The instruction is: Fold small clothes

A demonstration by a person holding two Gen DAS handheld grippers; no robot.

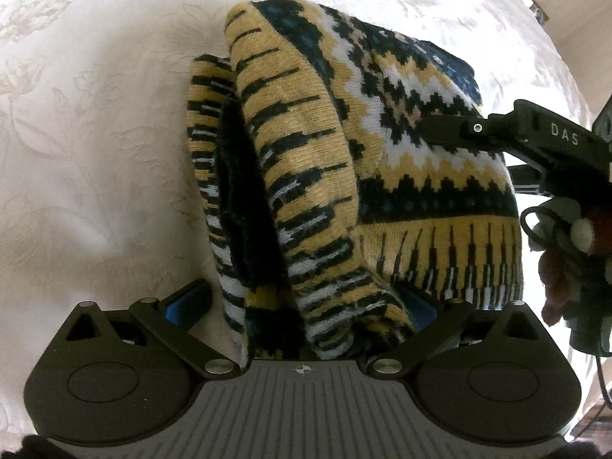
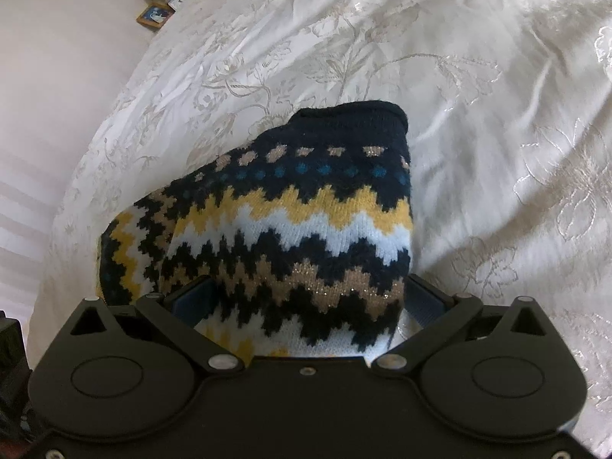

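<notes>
On the white bedspread (image 2: 478, 114) lies the folded knit sweater (image 1: 306, 176), soft and bulky, best pinched at its thick folded edge, between each wide-open gripper, left (image 1: 302, 306) and right (image 2: 306, 306), unclamped.

A white floral-embroidered bedspread (image 2: 478, 95) carries a folded, zigzag-patterned knit sweater (image 2: 306, 222).

left claw (image 1: 302, 306) pads: hid by sweater (image 1: 306, 176) | frame (image 2: 154, 16): too small
</notes>
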